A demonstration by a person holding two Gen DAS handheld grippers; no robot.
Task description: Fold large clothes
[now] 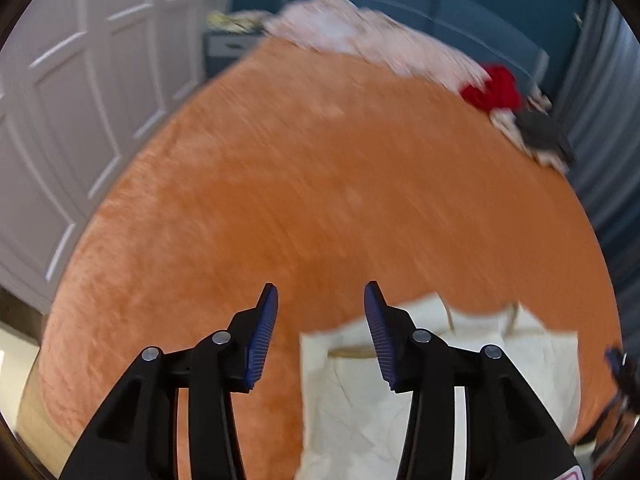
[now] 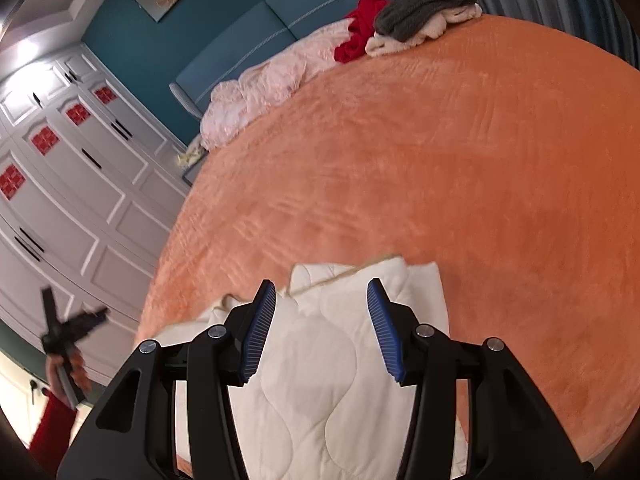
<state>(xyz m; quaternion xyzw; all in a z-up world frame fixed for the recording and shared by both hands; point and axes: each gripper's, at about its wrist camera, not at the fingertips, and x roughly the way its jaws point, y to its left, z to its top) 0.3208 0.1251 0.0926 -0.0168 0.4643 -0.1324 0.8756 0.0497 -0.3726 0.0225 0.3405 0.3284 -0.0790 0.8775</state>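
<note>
- A bed (image 2: 460, 152) covered by an orange plush blanket (image 1: 304, 184) is seen in both wrist views.
- A cream quilted garment (image 2: 320, 360), folded into a compact rectangle with tan trim, is laid flat near the foot edge of the bed.
- The left gripper (image 1: 321, 332) is held over bare orange blanket, just beside the garment's left edge; its right finger overlaps the garment in the picture, but contact cannot be told.
- The left fingers (image 1: 262, 340) are spread, with blue ribbed pads facing each other and nothing between them.
- The right gripper (image 2: 322, 330) is held above the folded garment, pointing down at it.
- The right fingers (image 2: 384, 332) are spread apart, and only the garment's top surface is seen through the gap; no cloth is pinched.
- At the head of the bed, a crumpled pale pink quilt (image 2: 276, 80) is piled along the edge by the teal headboard (image 2: 280, 24).
- A red cloth (image 2: 360, 32) is bunched beside the pink quilt, toward the far right corner of the bed.
- A grey knit item (image 2: 424, 4) is stacked on a cream cloth (image 2: 404, 40) at that same corner.
- White panelled wardrobe doors (image 2: 80, 184) with red decorations are seen along the left side of the bed.
- In the right wrist view, the left gripper is seen blurred at the far left, held by a hand (image 2: 54, 372) with a red sleeve (image 2: 52, 424).
- The left wrist view is motion-blurred; fine detail is not readable.
</note>
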